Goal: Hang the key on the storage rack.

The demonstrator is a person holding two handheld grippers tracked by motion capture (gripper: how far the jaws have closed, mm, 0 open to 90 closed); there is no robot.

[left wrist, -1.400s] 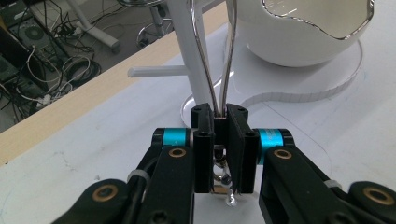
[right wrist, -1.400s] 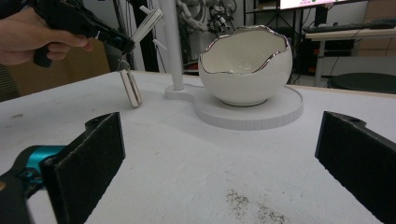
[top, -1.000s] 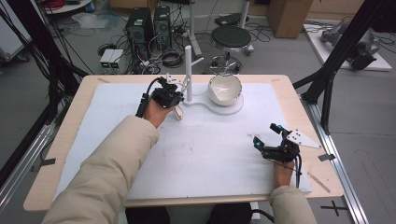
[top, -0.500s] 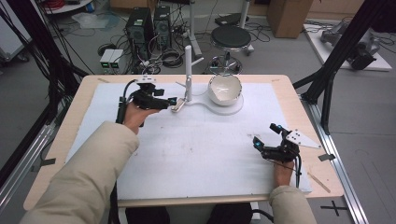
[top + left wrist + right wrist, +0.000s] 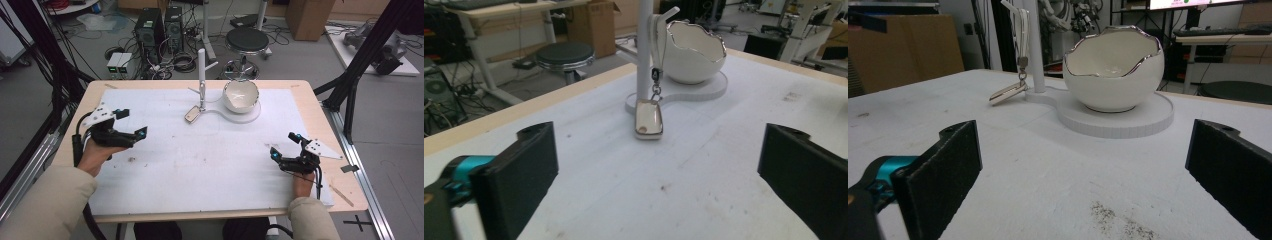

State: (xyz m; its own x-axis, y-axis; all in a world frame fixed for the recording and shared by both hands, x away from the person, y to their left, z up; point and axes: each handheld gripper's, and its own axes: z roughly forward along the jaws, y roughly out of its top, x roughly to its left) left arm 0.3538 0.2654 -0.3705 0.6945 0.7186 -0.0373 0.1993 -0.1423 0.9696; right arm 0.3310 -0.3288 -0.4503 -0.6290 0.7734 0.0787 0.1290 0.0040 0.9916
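While both hands rest near the front of the table (image 5: 345, 197), each one holds a gripper with nothing in it. Closest to the person, on the right side, the right gripper (image 5: 285, 146) sits low over the white mat (image 5: 200, 160), and its two black jaws stand wide apart with only bare mat between them. On the other side, at the left edge of the mat, the left gripper (image 5: 132, 124) points toward the middle of the table. Its jaws have just been opening, and now they are spread wide with nothing between them. Farther back, near the middle of the mat, a small shiny tag (image 5: 192, 115) hangs on a short chain (image 5: 656, 85) from a white stand (image 5: 201, 75). The tag's lower end rests on the mat, just beside the foot of the stand, and it leans at a slant. It is well apart from both grippers. Right next to the stand sits a white bowl (image 5: 240, 95) shaped like a cracked eggshell with a silver rim. The bowl sits on a round white base (image 5: 1128, 120) joined to the stand. Behind the table, on the floor, is a black stool (image 5: 248, 39).
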